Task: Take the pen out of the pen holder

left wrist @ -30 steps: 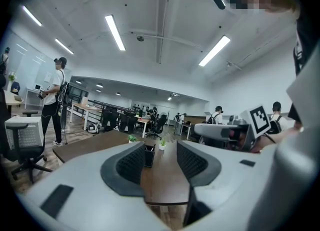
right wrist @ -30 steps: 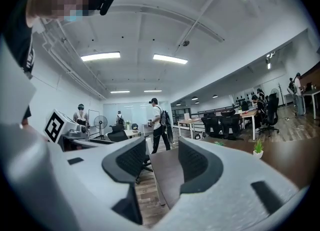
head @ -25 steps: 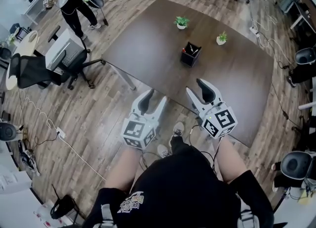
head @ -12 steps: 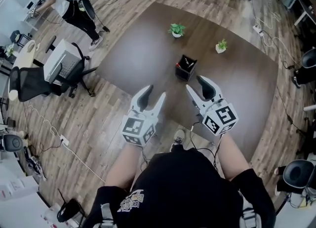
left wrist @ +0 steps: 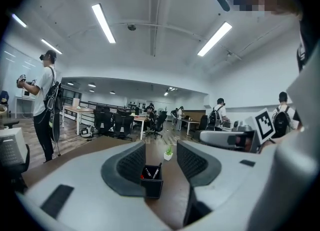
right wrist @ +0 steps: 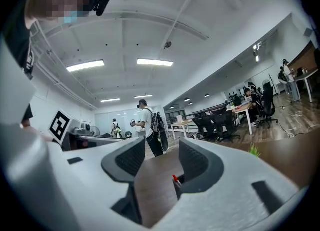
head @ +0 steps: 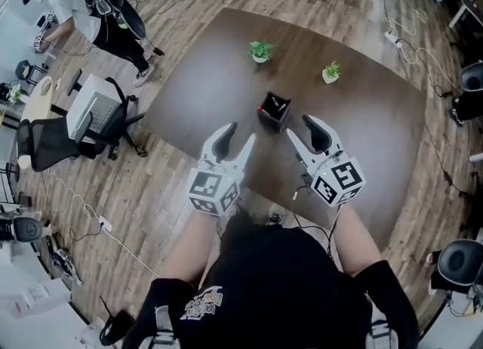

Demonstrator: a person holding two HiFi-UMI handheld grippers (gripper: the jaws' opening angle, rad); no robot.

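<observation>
both grippers apart (empty), short of pen holder (head: 273, 110).

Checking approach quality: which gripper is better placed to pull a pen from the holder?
Probably left. Both are open and empty, but the left gripper has the pen holder centred between its jaws in its view; the right gripper sees it half hidden behind one jaw.

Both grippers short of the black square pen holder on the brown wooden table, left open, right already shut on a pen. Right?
Not quite. The right gripper is open and empty: the right gripper view shows its jaws apart, with a red-tipped pen beyond them in the black square pen holder. The left gripper is open, and both are short of the holder, as you said.
</observation>
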